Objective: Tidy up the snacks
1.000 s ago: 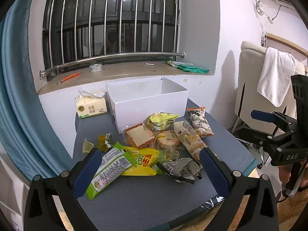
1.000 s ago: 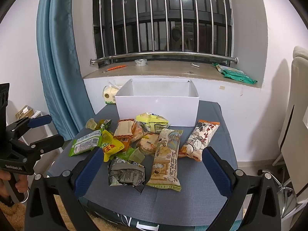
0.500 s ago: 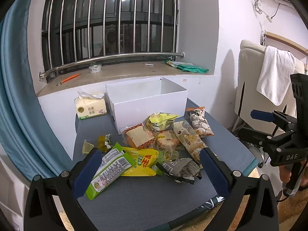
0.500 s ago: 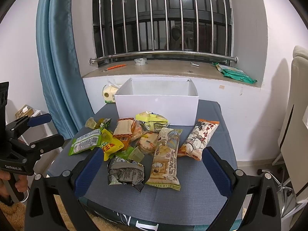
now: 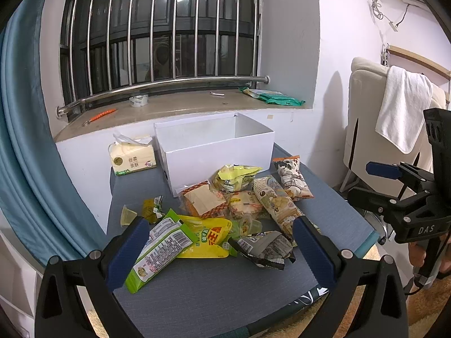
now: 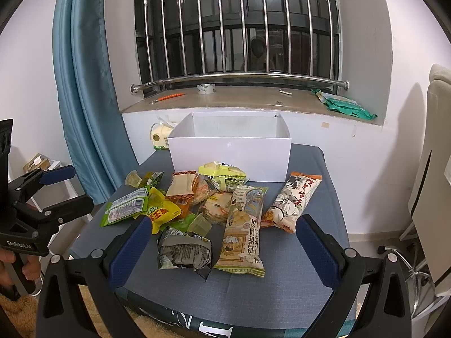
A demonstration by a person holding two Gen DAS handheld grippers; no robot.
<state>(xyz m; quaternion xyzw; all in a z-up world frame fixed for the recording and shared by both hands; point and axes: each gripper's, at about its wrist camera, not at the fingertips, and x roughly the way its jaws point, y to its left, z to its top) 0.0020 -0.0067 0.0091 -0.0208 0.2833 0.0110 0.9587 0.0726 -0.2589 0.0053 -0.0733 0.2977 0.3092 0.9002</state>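
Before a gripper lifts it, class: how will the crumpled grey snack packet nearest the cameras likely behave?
The crumpled grey packet looks creased and partly flattened, so it is probably light and floppy. Its glossy foil may slip between the fingers. Lying flat, it seems unlikely to roll.

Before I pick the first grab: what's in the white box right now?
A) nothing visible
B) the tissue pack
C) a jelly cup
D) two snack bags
A: the white box shows only bare inner walls, while the snacks all lie on the table in front.
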